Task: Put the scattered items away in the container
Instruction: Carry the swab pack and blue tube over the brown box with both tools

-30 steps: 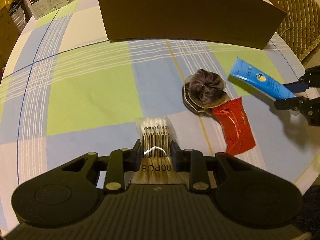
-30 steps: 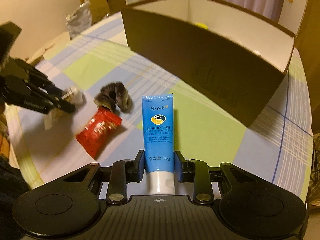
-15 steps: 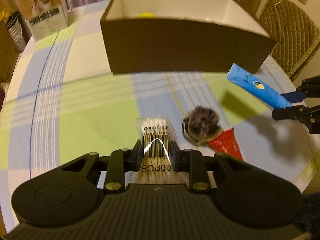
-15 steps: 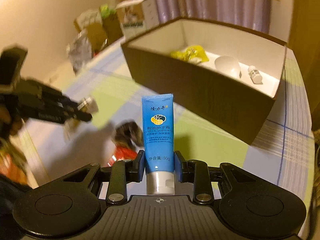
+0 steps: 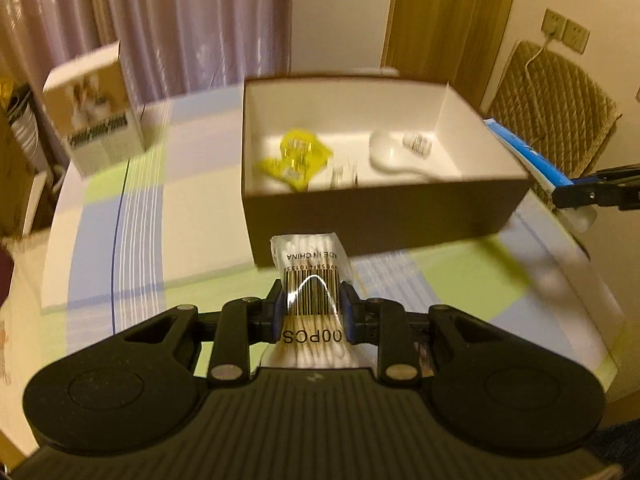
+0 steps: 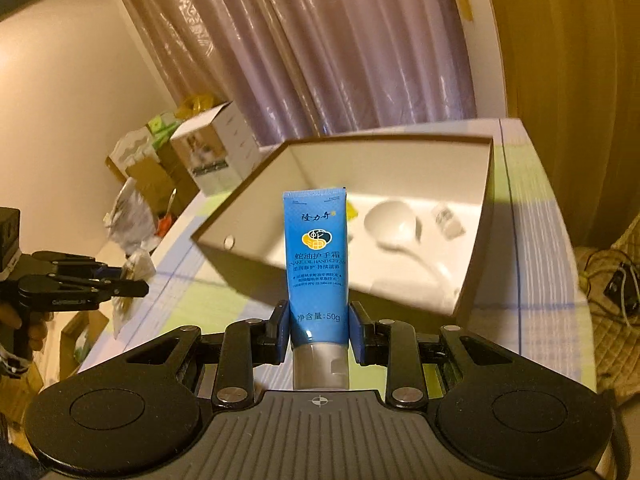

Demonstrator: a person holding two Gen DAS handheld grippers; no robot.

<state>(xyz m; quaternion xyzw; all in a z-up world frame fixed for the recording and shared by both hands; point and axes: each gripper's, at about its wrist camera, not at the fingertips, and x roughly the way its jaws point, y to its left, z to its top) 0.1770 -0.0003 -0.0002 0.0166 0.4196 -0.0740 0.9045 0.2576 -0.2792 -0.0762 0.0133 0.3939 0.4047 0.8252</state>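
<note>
Clear plastic pack of cotton swabs point(image 5: 310, 276) is clamped in the left tongs point(image 5: 311, 312), carried above the checked tablecloth point(image 5: 104, 240), brown box point(image 5: 360, 216) just ahead. Right tongs point(image 6: 319, 326) clenched on the blue hand cream tube point(image 6: 316, 256), box point(image 6: 478, 216) ahead & slightly right. Inside already: yellow wrapper point(image 5: 296, 156), white spoon point(image 6: 394, 224), small bottle point(image 6: 448, 220). Both held items not yet dropped in. Vs a sec ago: both tongs have risen & tipped up, box interior now visible; scrunchie & red packet out of frame, prob still to collect.
</note>
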